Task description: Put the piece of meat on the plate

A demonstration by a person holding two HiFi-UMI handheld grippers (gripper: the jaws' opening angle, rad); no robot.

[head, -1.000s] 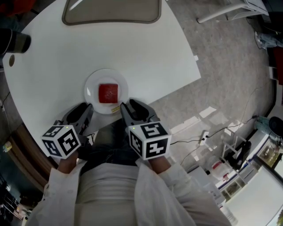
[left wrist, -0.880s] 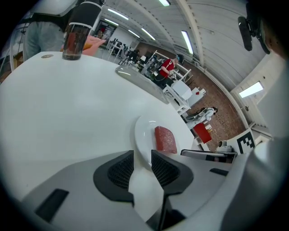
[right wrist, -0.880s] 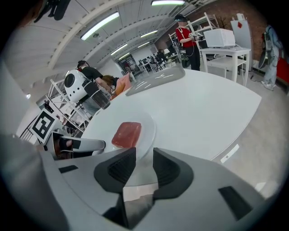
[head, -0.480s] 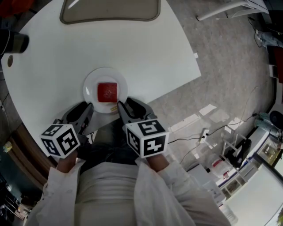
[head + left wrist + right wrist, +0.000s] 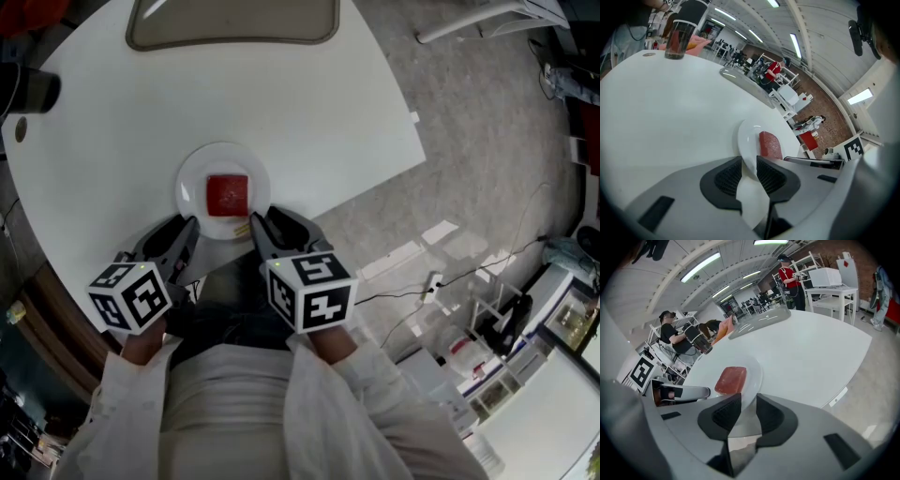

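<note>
A red, square piece of meat (image 5: 227, 194) lies in the middle of a small white plate (image 5: 192, 187) near the front edge of the white table (image 5: 309, 122). My left gripper (image 5: 187, 225) hovers just short of the plate's near left rim, and my right gripper (image 5: 258, 223) hovers at its near right rim. In the left gripper view the jaws of the left gripper (image 5: 749, 164) stand close together with nothing held, and the plate (image 5: 747, 140) and meat (image 5: 770, 145) lie just ahead. The right gripper (image 5: 748, 404) looks the same, with the meat (image 5: 731, 379) ahead on the left.
A beige tray (image 5: 234, 23) lies at the table's far side. A dark cup (image 5: 28, 89) stands at the far left, seen as a tumbler (image 5: 678, 35) in the left gripper view. Grey floor with cables (image 5: 441, 281) and shelving lies to the right.
The right gripper has edged slightly left towards the plate's near rim. The meat and plate have not moved.
</note>
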